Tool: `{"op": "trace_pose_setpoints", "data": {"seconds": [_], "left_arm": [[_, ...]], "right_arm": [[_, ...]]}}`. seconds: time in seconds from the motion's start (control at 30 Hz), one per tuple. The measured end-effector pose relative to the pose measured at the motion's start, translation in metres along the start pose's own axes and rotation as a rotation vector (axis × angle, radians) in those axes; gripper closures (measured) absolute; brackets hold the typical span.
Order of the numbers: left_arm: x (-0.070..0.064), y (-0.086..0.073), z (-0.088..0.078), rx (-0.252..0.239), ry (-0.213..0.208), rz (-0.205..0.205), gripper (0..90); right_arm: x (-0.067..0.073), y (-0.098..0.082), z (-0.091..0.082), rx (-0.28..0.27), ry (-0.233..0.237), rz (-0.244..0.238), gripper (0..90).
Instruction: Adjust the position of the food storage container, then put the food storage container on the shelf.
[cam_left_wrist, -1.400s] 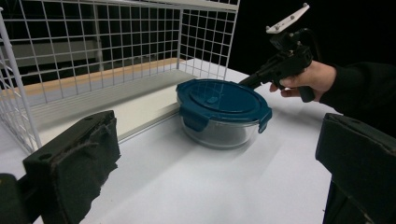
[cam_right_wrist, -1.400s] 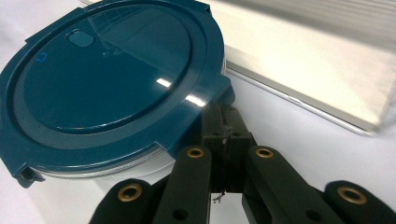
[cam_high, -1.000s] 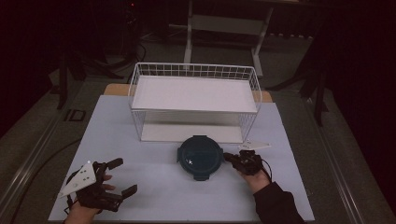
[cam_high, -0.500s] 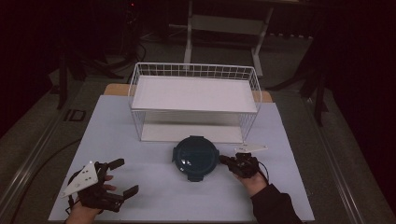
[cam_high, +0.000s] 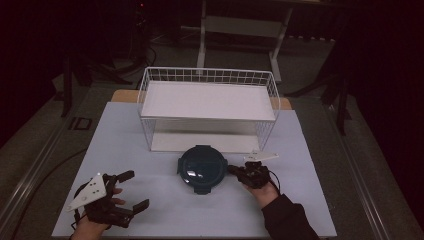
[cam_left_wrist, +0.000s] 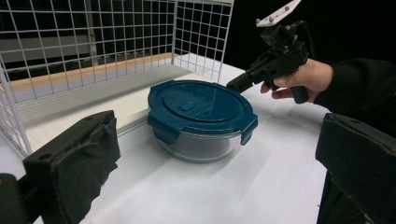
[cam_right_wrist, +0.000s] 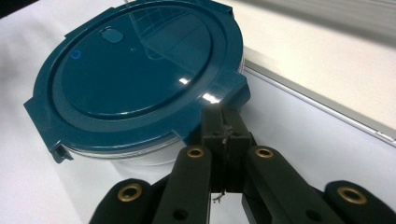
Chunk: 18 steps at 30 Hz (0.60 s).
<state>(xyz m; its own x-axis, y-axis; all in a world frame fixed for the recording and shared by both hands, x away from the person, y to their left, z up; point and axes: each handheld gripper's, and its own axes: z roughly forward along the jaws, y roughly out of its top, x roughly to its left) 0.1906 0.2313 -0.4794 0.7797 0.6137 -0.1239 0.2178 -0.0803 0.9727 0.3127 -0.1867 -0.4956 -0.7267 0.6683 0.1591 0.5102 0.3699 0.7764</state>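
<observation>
A round glass container with a dark teal clip lid (cam_high: 198, 168) sits mid-worktop (cam_high: 310, 200), just in front of the white wire basket (cam_high: 207, 107). The right hand-held gripper (cam_high: 235, 171), jaws pressed together, touches its right lid tab. The left hand-held gripper (cam_high: 134, 190) gapes wide near the worktop's front-left corner.

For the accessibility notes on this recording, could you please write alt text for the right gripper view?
The right gripper, its black jaws closed together, has its tips at a side latch of the teal lid on a round glass container, seen close from above. The container stands on a white table, with the pale base board of a wire rack behind it.
</observation>
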Motion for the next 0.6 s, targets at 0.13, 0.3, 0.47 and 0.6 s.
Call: {"op": "trace_pose_setpoints", "data": {"seconds": [0.13,0.3,0.47,0.6], "left_arm": [[0.0,0.0,0.0,-0.001,0.003,-0.001,0.0],[0.0,0.0,0.001,0.006,0.004,-0.007,0.0],[-0.002,0.003,0.006,0.017,0.0,0.001,0.0],[-0.005,0.008,0.01,0.029,-0.009,0.003,0.0]], "right_arm": [[-0.002,0.001,-0.001,-0.009,0.017,0.009,90.0],[-0.001,0.004,-0.015,-0.057,-0.006,-0.014,84.1],[0.003,0.008,-0.031,-0.115,0.03,-0.016,71.6],[0.008,0.01,-0.042,-0.163,0.054,-0.027,52.7]]}}
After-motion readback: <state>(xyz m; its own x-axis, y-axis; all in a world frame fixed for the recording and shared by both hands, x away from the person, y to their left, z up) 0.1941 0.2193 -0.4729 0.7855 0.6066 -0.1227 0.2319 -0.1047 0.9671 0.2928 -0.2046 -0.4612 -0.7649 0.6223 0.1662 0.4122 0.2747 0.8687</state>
